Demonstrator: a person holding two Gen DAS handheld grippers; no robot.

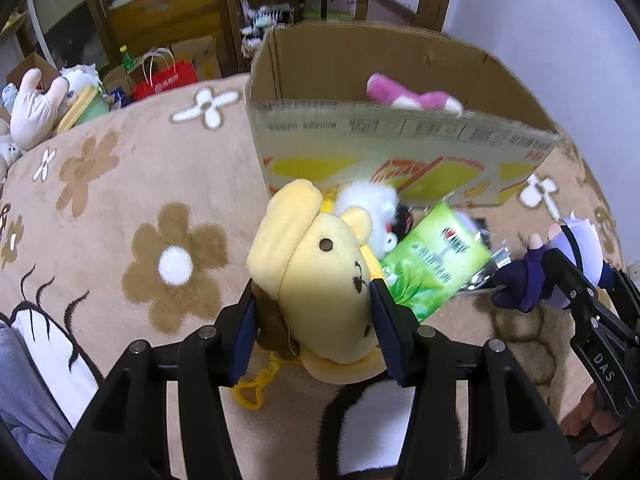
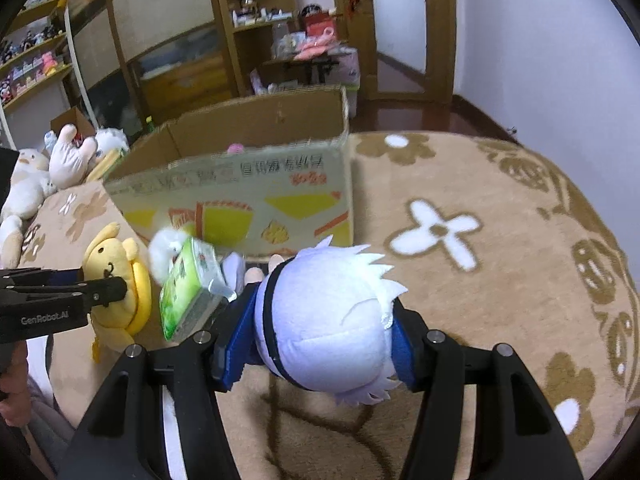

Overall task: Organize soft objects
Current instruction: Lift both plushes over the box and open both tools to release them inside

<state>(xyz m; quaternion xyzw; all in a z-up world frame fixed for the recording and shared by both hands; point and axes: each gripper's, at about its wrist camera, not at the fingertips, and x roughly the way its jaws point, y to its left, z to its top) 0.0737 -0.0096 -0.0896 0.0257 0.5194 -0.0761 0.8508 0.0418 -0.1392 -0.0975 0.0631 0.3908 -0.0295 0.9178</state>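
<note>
My left gripper (image 1: 314, 300) is shut on a yellow dog plush (image 1: 316, 276), held just above the flowered blanket (image 1: 160, 200); the plush also shows in the right wrist view (image 2: 116, 276). My right gripper (image 2: 320, 320) is shut on a white-haired doll (image 2: 328, 320) in dark clothes, which also shows in the left wrist view (image 1: 560, 268). An open cardboard box (image 1: 400, 148) stands just beyond, with a pink plush (image 1: 412, 96) inside. A green tissue pack (image 1: 436, 264) and a white fluffy plush (image 1: 376, 208) lie between the grippers and the box.
Several more plush toys (image 1: 36, 108) are piled at the blanket's far left edge. A red bag (image 1: 164, 80) and boxes stand on the floor behind. Wooden shelves (image 2: 256, 32) and a doorway are beyond the box. Open blanket lies to the right (image 2: 480, 240).
</note>
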